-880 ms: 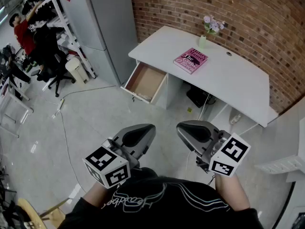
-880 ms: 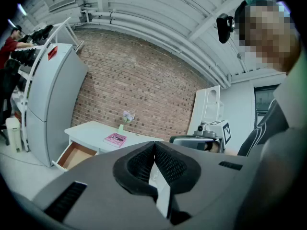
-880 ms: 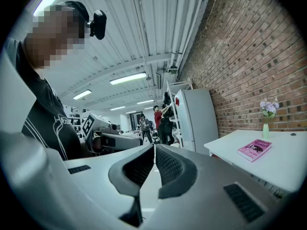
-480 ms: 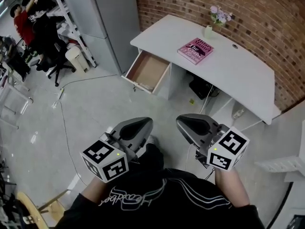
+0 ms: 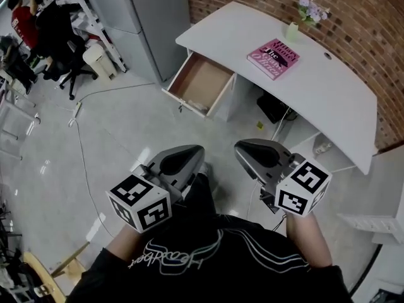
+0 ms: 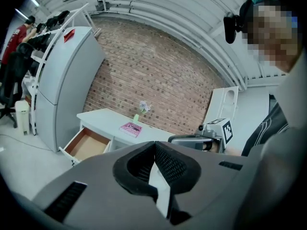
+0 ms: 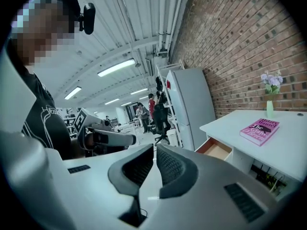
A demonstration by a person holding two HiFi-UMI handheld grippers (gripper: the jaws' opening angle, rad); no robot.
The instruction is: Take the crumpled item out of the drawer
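The white desk (image 5: pixel 328 90) stands against the brick wall, well ahead of me. Its wooden drawer (image 5: pixel 201 83) is pulled open; the inside looks bare apart from a small pale shape at its near end that I cannot identify. The drawer (image 6: pixel 85 145) also shows in the left gripper view, and the drawer (image 7: pixel 217 150) in the right gripper view. My left gripper (image 5: pixel 198 152) and right gripper (image 5: pixel 241 148) are held side by side low in front of my body, over the floor and far from the drawer. Both are shut with nothing between the jaws.
A pink book (image 5: pixel 273 49) and a small vase of flowers (image 5: pixel 293 29) sit on the desk. A tall grey cabinet (image 5: pixel 148 17) stands left of the desk. A cable (image 5: pixel 82 163) runs across the floor. Office chairs, shelving and a person in red (image 5: pixel 19 17) are at the far left.
The desk and open drawer have shifted rightward and slightly nearer in the head view. Both grippers keep the same shut, empty pose in front of my body.
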